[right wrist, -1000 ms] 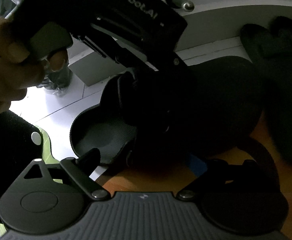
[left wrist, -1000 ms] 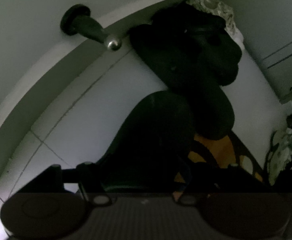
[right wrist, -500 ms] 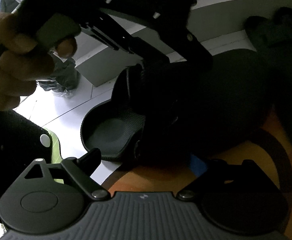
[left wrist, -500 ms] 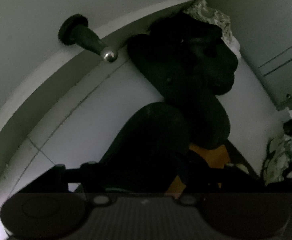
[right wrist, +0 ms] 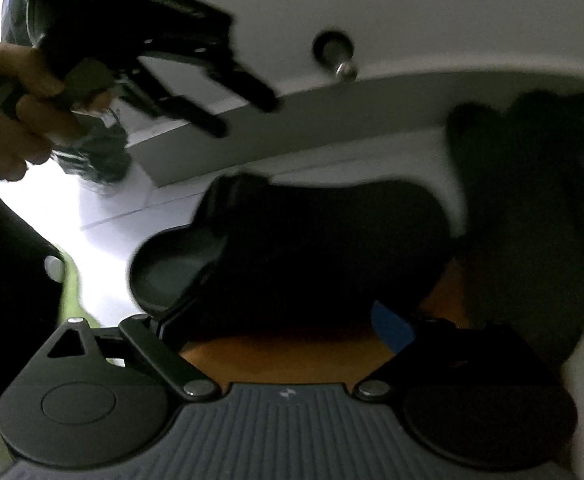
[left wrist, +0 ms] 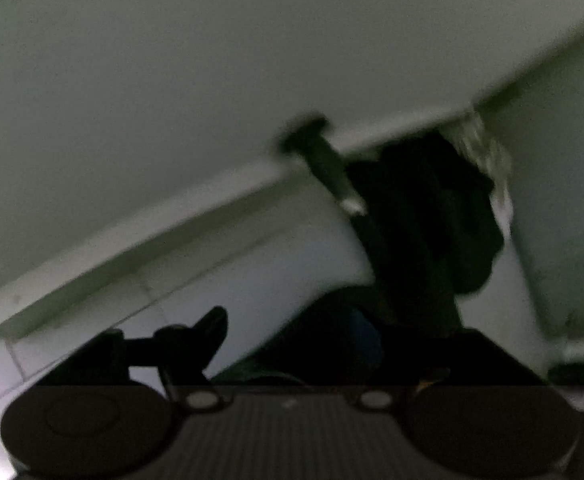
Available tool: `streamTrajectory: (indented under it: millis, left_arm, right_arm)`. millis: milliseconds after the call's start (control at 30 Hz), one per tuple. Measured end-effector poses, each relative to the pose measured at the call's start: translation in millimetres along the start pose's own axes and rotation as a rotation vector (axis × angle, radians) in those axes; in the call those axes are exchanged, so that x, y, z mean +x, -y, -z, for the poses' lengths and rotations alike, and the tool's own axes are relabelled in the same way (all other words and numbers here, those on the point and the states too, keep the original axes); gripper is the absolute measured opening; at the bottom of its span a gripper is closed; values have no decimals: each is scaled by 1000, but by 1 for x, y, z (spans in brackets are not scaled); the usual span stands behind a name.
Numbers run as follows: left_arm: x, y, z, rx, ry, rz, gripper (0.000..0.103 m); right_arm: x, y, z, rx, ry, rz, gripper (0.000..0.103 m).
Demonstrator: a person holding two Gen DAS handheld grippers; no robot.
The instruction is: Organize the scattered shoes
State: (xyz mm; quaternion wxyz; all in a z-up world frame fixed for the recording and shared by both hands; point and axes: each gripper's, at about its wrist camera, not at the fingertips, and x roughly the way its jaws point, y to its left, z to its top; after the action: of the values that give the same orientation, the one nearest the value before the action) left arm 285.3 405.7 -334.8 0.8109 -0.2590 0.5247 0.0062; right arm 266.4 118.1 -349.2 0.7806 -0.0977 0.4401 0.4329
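Observation:
A black slip-on shoe [right wrist: 312,248] lies with its toe on the orange mat [right wrist: 292,356] and its heel over the white floor tiles. My right gripper [right wrist: 288,320] stands open, its wide-spread fingers at the shoe's near side, and a blue pad [right wrist: 392,328] shows bare. My left gripper [right wrist: 240,114] hangs above and left of the shoe in a person's hand [right wrist: 20,92]. Its jaws are opening with nothing between them. In the left wrist view its left finger [left wrist: 208,330] is free, and the same shoe [left wrist: 332,344] is a dark blur low down.
More black shoes [right wrist: 532,184] [left wrist: 432,220] are bunched against the skirting board. A door stopper [right wrist: 334,50] [left wrist: 328,160] sticks out of the wall above them. Patterned fabric [left wrist: 488,152] lies in the corner. A dark crumpled bag [right wrist: 100,156] sits at the left.
My left gripper has let go of the black shoe and swung up and away to the left. The shoe now rests on the mat and floor. My right gripper has lifted back slightly.

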Motion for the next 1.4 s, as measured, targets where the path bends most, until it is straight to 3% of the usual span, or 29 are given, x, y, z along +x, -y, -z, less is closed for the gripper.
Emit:
streamTrajectory:
  millis: [133, 300, 467, 700, 900, 1033, 1267, 1400]
  left_arm:
    - [-18, -20, -3, -71, 30, -28, 72]
    - [-27, -24, 5, -102, 29, -47, 72]
    - [-25, -16, 12, -131, 19, -51, 74]
    - [-12, -6, 15, -133, 4, -59, 78]
    - [1, -3, 16, -105, -26, -68, 78]
    - [8, -8, 20, -125, -59, -71, 77]
    - [11, -17, 20, -202, -81, -47, 62]
    - [6, -18, 20, -233, -66, -34, 61]
  right_arm:
    - [-2, 3, -11, -190, 4, 7, 97]
    - [2, 4, -21, -419, -44, -52, 97]
    - [1, 5, -34, -487, -83, -99, 103]
    - [2, -5, -41, -752, -95, -162, 103]
    - [31, -17, -43, -934, -121, -198, 103]
    - [42, -24, -45, -1010, -137, -275, 103]
    - [59, -30, -48, -1082, -243, -314, 103]
    - [70, -31, -52, -1113, -249, -308, 103]
